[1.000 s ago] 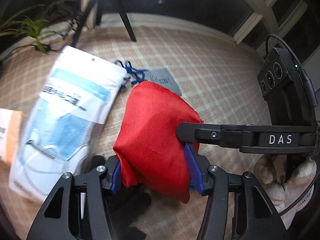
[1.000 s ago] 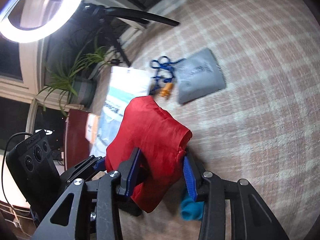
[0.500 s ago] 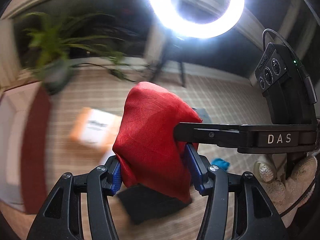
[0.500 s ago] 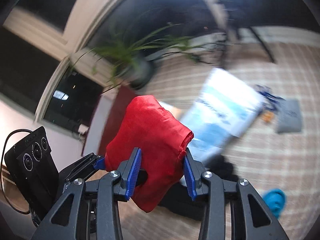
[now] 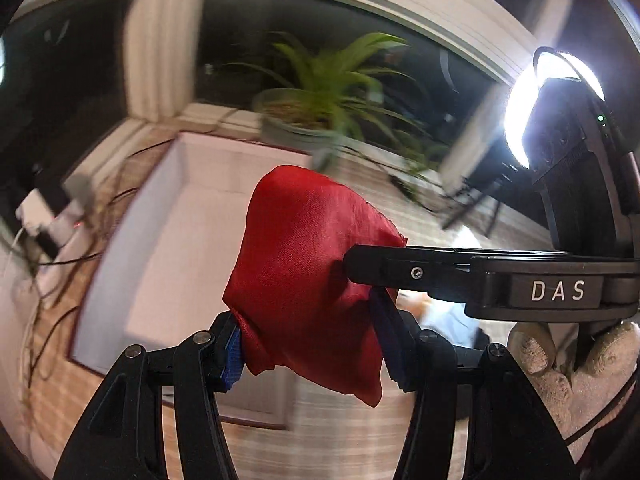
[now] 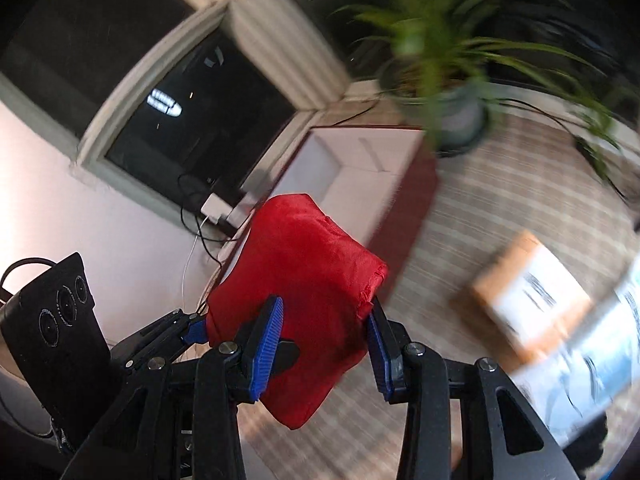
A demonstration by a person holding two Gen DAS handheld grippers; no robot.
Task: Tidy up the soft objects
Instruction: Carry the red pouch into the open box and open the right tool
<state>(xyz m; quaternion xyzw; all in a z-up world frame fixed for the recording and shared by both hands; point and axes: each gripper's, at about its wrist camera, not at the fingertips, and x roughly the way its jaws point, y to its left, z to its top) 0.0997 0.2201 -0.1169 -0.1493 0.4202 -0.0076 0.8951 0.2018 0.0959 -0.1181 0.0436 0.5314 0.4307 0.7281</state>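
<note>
Left wrist view: left tool [image 5: 308,344] clamps red cloth bundle [image 5: 308,276], held above white box [image 5: 160,248]; right tool [image 5: 360,264] grips its side.
Right wrist view: right tool [image 6: 324,344] clamped on red cloth bundle [image 6: 296,300]; potted plant [image 6: 452,72] behind.

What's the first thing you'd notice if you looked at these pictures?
The bright red cloth bundle in the middle, pinched from both sides by the left gripper and the right gripper. Behind it sits an open white box on the checked rug, with a leafy potted plant beyond by the dark window.
</note>
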